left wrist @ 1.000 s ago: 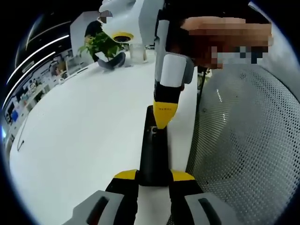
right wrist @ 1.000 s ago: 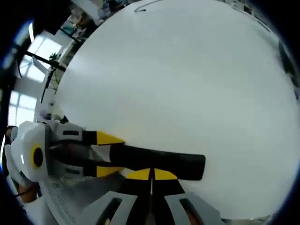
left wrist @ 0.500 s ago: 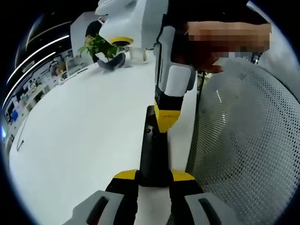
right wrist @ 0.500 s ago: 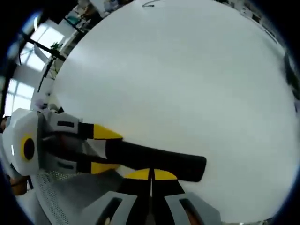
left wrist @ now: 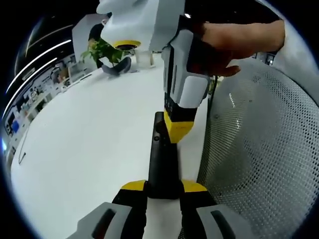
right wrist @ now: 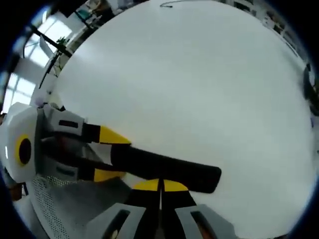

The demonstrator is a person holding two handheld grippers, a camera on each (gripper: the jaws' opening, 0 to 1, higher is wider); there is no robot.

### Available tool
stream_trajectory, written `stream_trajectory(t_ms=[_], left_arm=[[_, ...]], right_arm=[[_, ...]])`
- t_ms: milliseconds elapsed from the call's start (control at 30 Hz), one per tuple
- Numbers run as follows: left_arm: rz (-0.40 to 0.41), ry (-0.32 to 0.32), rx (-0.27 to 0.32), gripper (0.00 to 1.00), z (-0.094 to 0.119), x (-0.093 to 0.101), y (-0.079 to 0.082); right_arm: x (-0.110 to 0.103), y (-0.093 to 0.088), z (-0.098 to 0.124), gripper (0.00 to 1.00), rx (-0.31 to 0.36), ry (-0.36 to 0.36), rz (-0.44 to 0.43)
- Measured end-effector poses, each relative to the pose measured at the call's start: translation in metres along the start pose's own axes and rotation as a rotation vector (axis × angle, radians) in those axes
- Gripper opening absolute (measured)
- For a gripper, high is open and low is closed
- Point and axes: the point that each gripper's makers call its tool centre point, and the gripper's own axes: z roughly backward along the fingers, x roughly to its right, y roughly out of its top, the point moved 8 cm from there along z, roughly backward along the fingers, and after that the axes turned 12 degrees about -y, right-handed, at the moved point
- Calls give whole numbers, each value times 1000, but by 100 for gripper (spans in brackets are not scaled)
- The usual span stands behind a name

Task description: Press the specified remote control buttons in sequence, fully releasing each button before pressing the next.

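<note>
While the black remote control (left wrist: 163, 159) lies lengthwise on the white counter (left wrist: 84, 144), the left tongs (left wrist: 163, 187) clamp its near end between their yellow-tipped jaws. In the left gripper view the right tongs (left wrist: 178, 130) come down from above, held by a person's hand (left wrist: 227, 42), their yellow tips together and resting on the remote's upper face toward its far end; whether a button is actually depressed cannot be told. A small round button shows on the remote just left of those tips. To the right of the remote stands a perforated white mesh surface (left wrist: 259, 149), just beside the counter's edge. At the far side of the counter a green potted plant (left wrist: 107, 47) sits near a dark object.

From the right gripper view the remote control (right wrist: 164, 167) stretches across the lower part of the picture, its left end gripped by the left tongs (right wrist: 107, 154), whose white body with a yellow ring extends to the left. The right tongs (right wrist: 160, 185) rise from the bottom with their two yellow tips pressed together, no gap between them, touching the remote's near edge around its middle. The counter (right wrist: 199, 84) spreads wide and bare beyond, with windows at the upper left.
</note>
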Motion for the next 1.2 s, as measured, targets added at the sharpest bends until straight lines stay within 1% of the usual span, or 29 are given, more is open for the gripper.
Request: stream_trajectory(t_ms=[100,167,367,533,667,767,867,933,1200], left_arm=[[-16,2,-17,24,1,0,1],[11,5,-27,24,2,0,1],[10,16,-52,24,4,2,-1],[37,27,-79,24,9,2,-5],[40,14,-68,23,8,0,-6],[43,6,-65,23,8,-1,-6],[46,3,-61,23,8,-1,-5],[41,5,-61,23,7,-1,-5],[36,-6,-51,23,5,-1,-3]], right_arm=[[0,0,0,0,-4,-1,5],[-1,1,0,0,-2,-2,1],[-2,0,0,0,2,9,-13],[-2,1,0,0,-3,11,-15],[-2,1,0,0,-5,9,-10],[-4,2,1,0,-7,-2,11],[-2,3,2,0,-19,-1,7],[1,4,2,0,-22,12,-10],[10,12,13,0,35,80,-116]])
